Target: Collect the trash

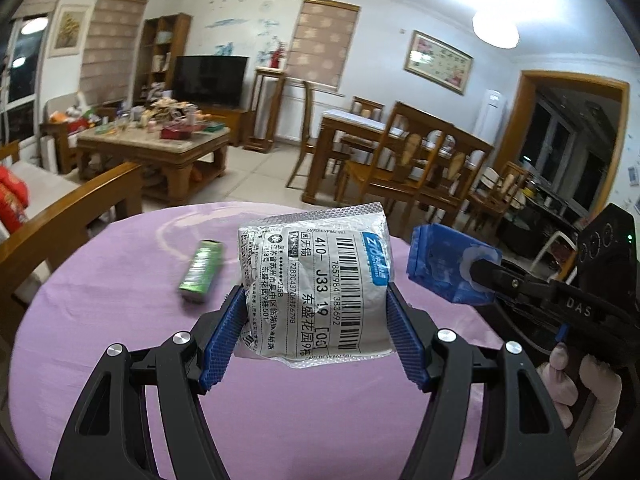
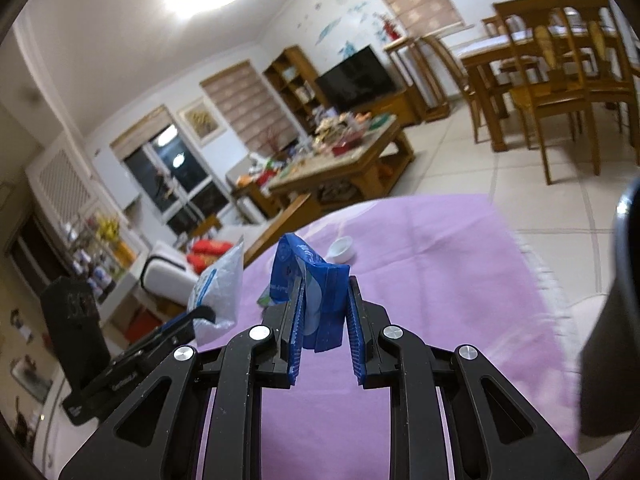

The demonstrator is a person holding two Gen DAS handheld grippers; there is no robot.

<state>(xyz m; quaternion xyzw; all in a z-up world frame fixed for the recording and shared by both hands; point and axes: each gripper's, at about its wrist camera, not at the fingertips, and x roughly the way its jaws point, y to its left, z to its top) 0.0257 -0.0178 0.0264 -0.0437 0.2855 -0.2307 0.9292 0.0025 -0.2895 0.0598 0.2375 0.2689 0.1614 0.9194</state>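
Trash is partly gathered: the left gripper (image 1: pixel 316 320) pinches a silver mailer pouch (image 1: pixel 316 284), the right gripper (image 2: pixel 323 312) clamps a blue wrapper (image 2: pixel 316 280), while a green packet (image 1: pixel 201 270) and white cap (image 2: pixel 341 249) remain on the purple table (image 1: pixel 120 320).

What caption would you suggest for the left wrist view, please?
Left gripper clamps a silver courier mailer bag above the purple tablecloth; a green pack lies behind.

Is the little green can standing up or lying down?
Lying down. The green can rests on its side on the purple tablecloth.
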